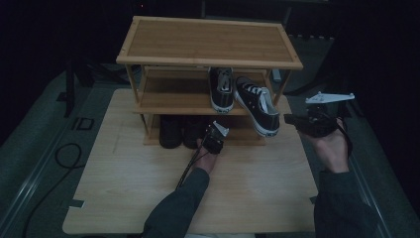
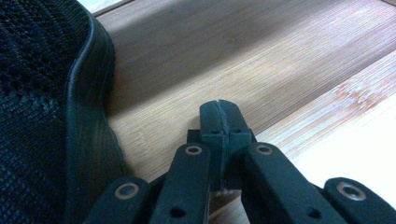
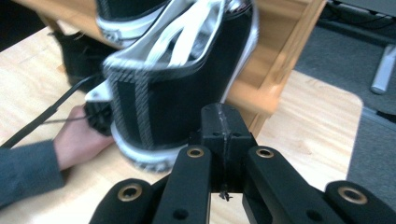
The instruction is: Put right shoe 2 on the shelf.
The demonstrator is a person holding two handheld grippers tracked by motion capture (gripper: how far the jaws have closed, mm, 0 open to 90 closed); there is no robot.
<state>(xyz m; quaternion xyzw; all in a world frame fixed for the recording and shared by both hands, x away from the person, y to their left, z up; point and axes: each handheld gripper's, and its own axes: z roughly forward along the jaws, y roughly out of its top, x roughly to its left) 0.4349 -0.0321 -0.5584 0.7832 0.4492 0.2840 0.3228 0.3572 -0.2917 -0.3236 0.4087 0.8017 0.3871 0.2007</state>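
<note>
Your pale wooden table [image 1: 148,198] carries a three-tier bamboo shoe rack [image 1: 208,42] in a dim room; both hand-held grippers, left [image 2: 219,114] and right [image 3: 223,119], seem pressed together, empty.

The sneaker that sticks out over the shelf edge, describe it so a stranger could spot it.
Find the bamboo shoe rack on the table, then its middle shelf. Two black canvas sneakers sit at its right end; the right sneaker lies angled, heel overhanging the front edge, while its neighbour sits straight.

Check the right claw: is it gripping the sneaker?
No: the right claw is shut with nothing in it, just short of the sneaker.
</note>
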